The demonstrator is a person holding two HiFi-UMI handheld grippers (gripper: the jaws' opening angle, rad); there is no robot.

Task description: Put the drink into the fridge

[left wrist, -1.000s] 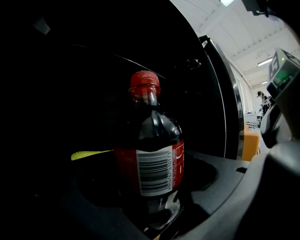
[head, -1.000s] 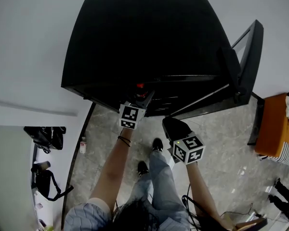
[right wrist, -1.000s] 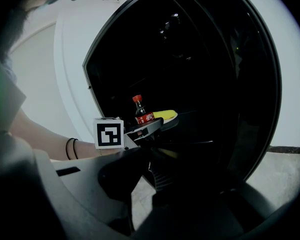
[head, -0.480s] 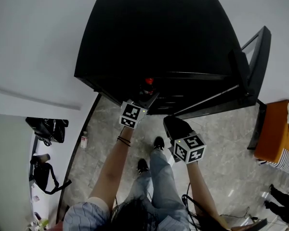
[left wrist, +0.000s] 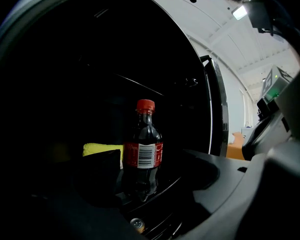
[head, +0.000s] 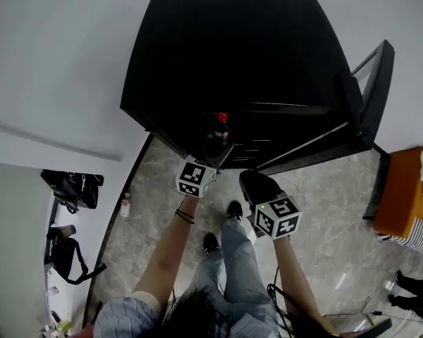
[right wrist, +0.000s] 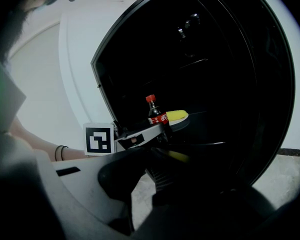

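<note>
1. Nearest the camera: the person's left forearm (head: 166,255) with dark wrist bands (head: 183,215); dark shoes (head: 230,210) on the grey marbled floor (head: 324,217).
2. Right gripper (head: 245,178): held low, short of the fridge and to the right of the other gripper; in its own view the jaws come together at the tips and pinch nothing; a wedge of floor shows between them further back.
3. Left gripper (head: 221,153): pointed into the fridge opening; jaws spread wide, having just been opening; the drink bottle stands in the gap at their tips, with neither pad pressing on it.
4. Drink bottle (left wrist: 142,151): dark cola, red cap, red label with the barcode facing the left gripper; upright and standing free on a shelf (left wrist: 170,181) inside the fridge.
5. Yellow item (left wrist: 101,148): on the same shelf, just behind the bottle and to its left in the left gripper view; what it is cannot be told.
6. Fridge (head: 233,55): black, interior dark; door (head: 370,90) swung open on the right.
7. Farthest: orange furniture (head: 402,189) at the right edge; black bags (head: 74,189) on the floor by the white wall (head: 49,69) on the left.
</note>
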